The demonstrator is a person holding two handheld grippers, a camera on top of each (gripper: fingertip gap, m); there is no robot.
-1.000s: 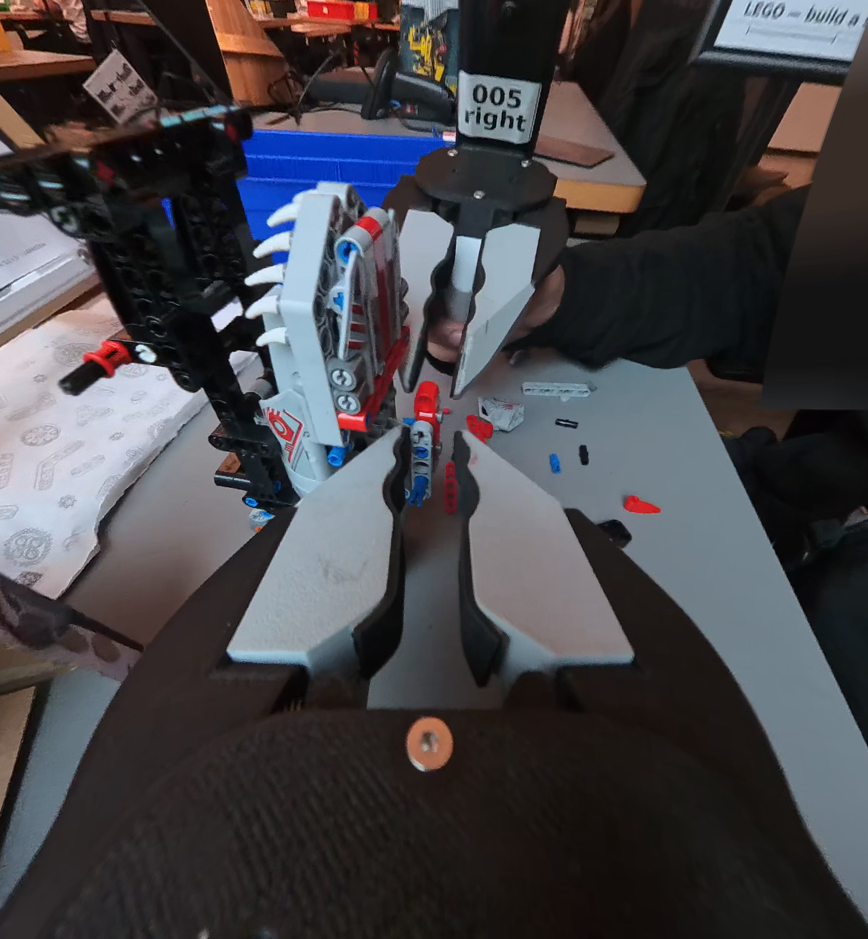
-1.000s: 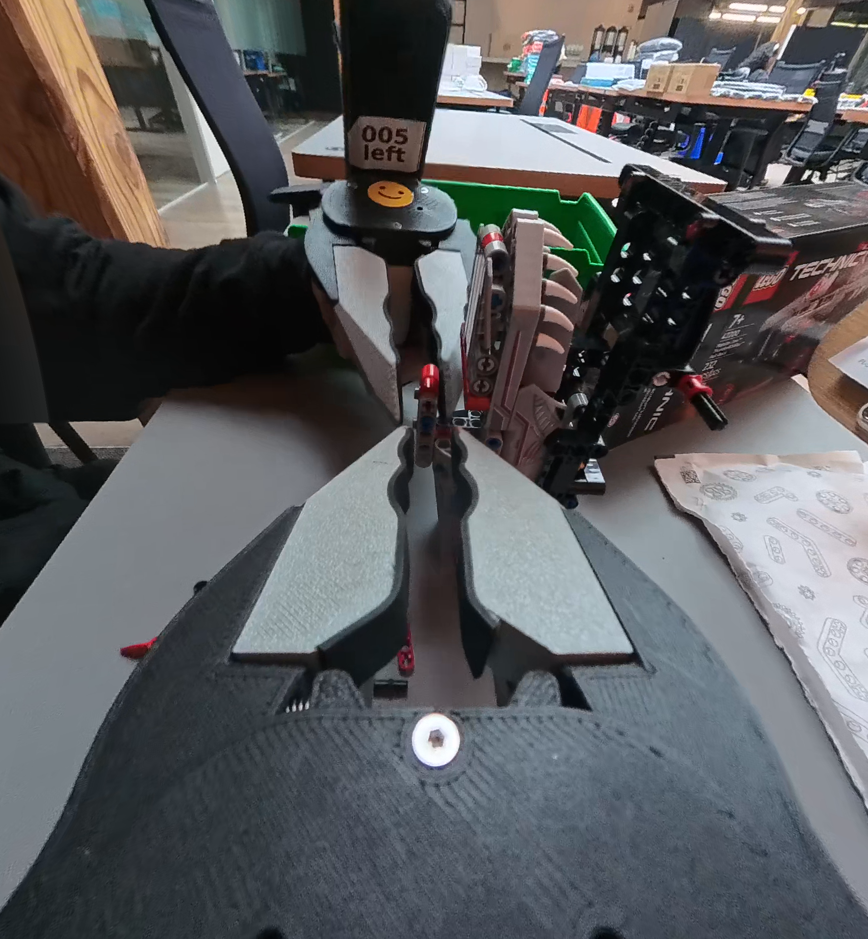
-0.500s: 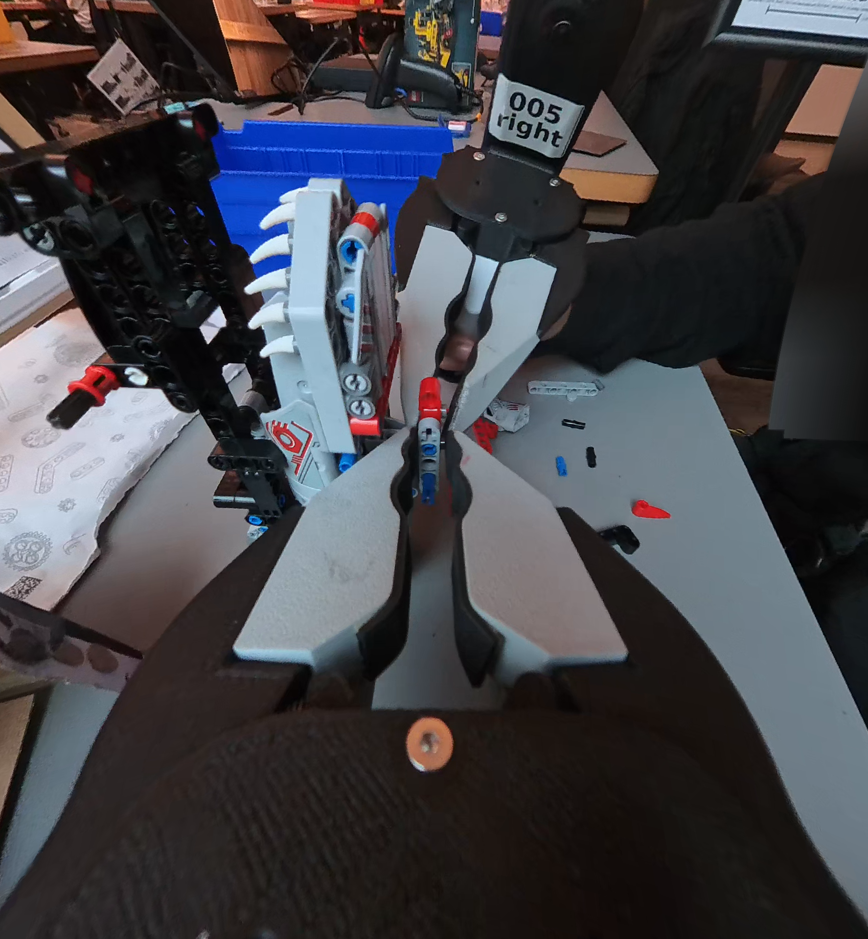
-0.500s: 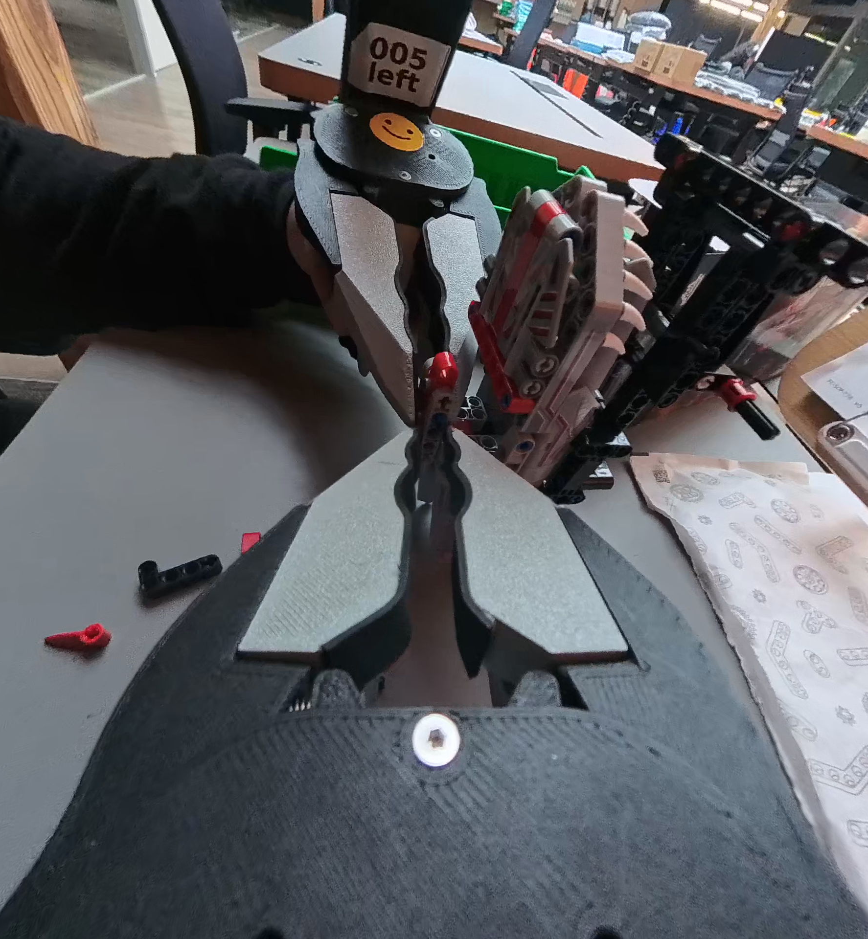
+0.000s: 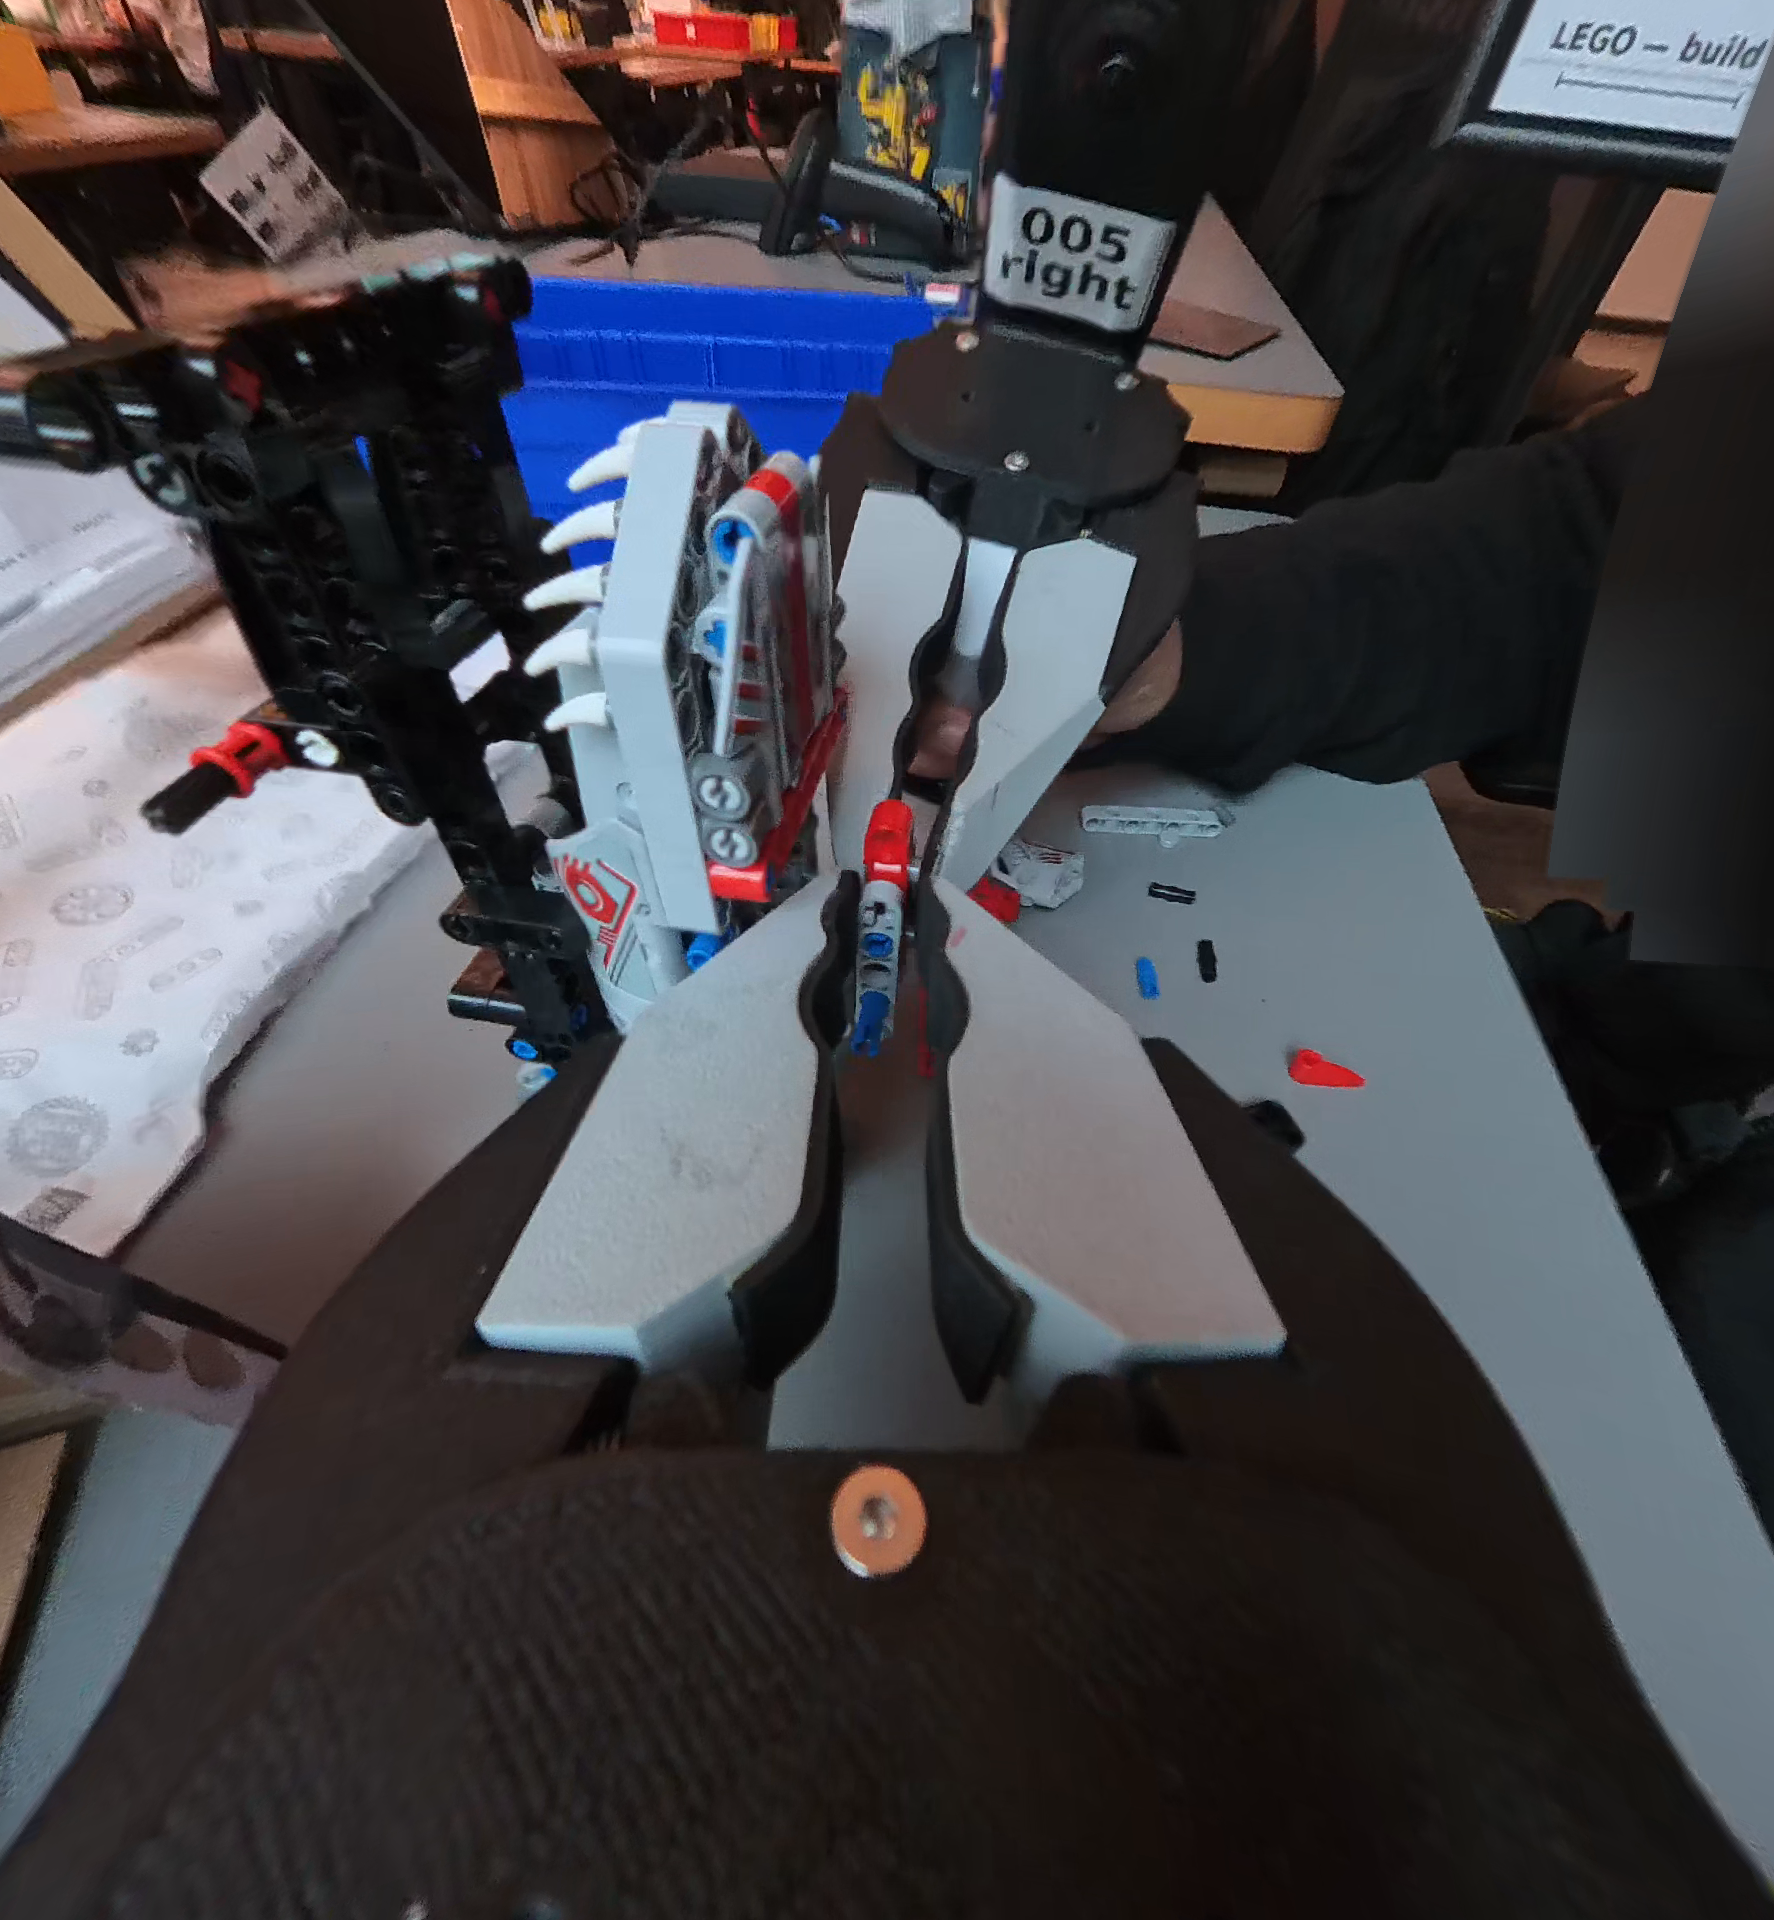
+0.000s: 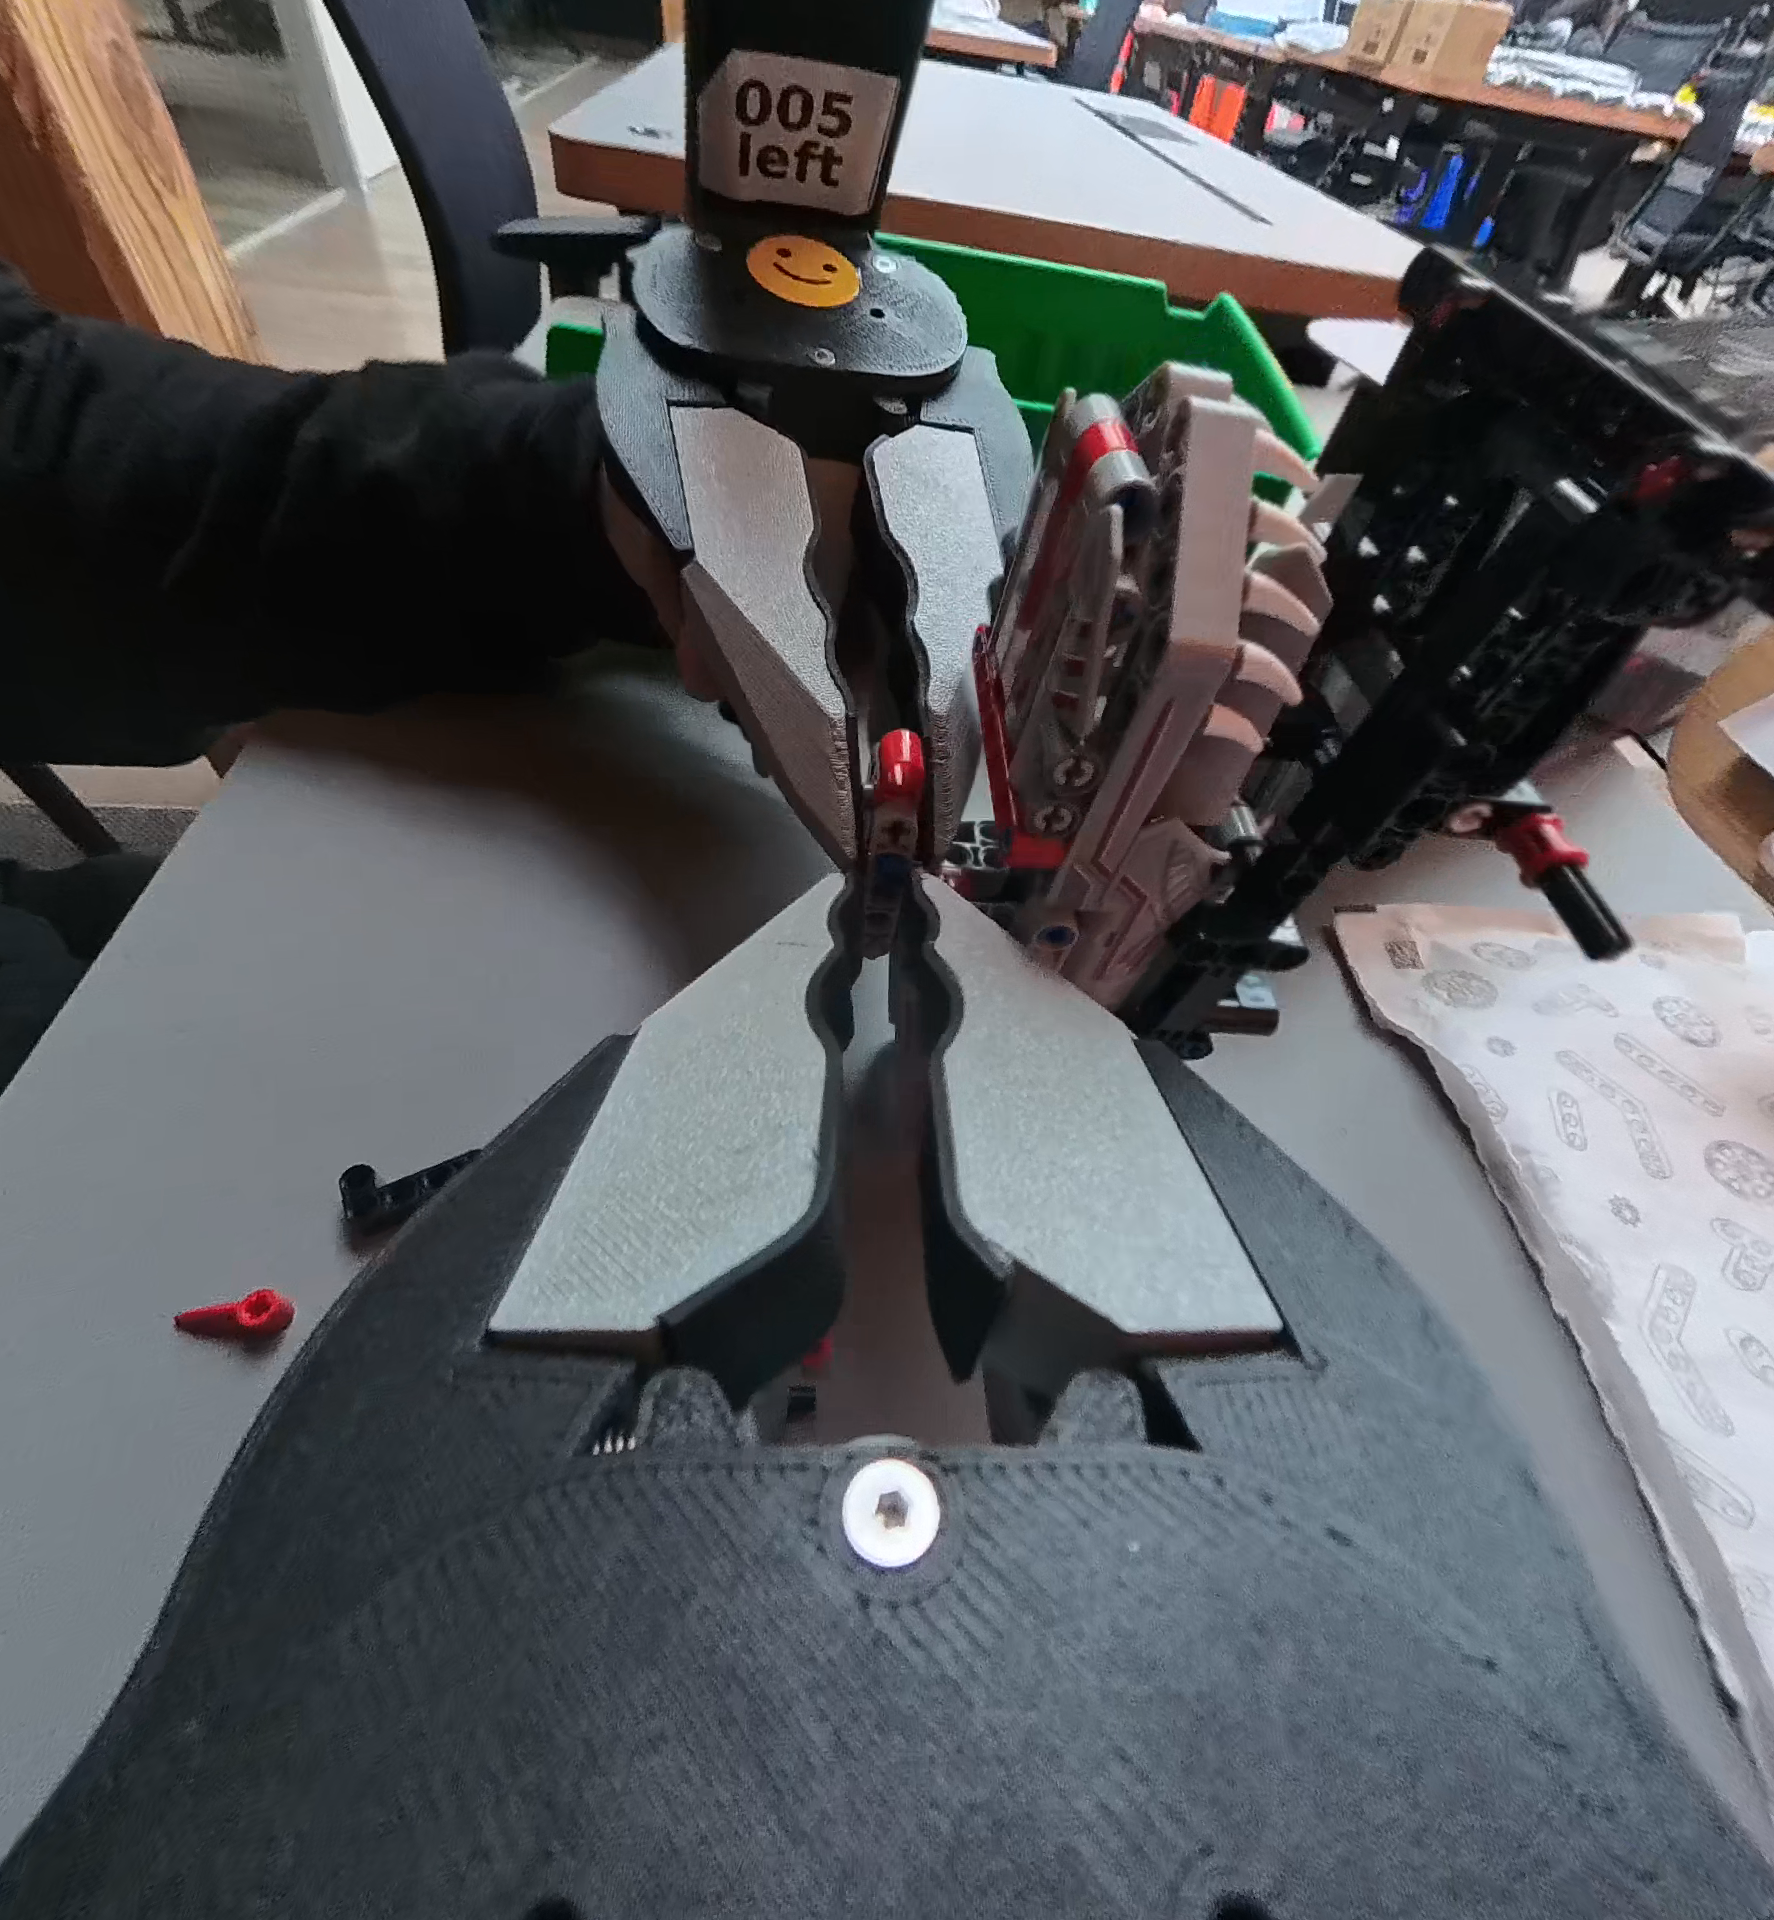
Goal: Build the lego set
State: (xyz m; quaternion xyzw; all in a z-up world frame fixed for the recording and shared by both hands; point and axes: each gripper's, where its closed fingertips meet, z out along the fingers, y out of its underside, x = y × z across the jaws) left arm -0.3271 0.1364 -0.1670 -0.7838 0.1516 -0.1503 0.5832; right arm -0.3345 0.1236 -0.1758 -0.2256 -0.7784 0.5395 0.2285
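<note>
On the far left of the left wrist view, a sheet of white printed paper (image 5: 62, 966) lies on the grey table (image 5: 1402, 1195). Next to it stands the lego model: a black frame (image 5: 363, 582) with a red and black pin (image 5: 213, 769) sticking out toward the paper, and just right of the frame a grey panel (image 5: 654, 665) with a row of white teeth (image 5: 576, 592) and red trim. A blue bin (image 5: 717, 364) sits behind the model. In the middle, the left gripper (image 5: 883, 914) is closed on a small grey beam (image 5: 878, 951) with blue pins and a red end, held upright just beside the grey panel. The right gripper (image 5: 924, 831) comes down from above and meets it tip to tip, its jaws pinched on the red top of the same beam. To the right of the grippers, loose pieces are scattered on the table: a light grey beam (image 5: 1153, 821), a blue pin (image 5: 1146, 979), two black pins and a red cone-shaped piece (image 5: 1324, 1070). In the right wrist view, the same red piece (image 6: 239, 1314) and a black angled piece (image 6: 395, 1184) lie at the left on the table (image 6: 291, 987), the right gripper (image 6: 888, 904) clamps the beam (image 6: 888, 873) at centre opposite the left gripper (image 6: 888, 821), a green bin (image 6: 1070, 322) stands behind, and the model (image 6: 1153, 675) and paper (image 6: 1641, 1143) are at the right.
</note>
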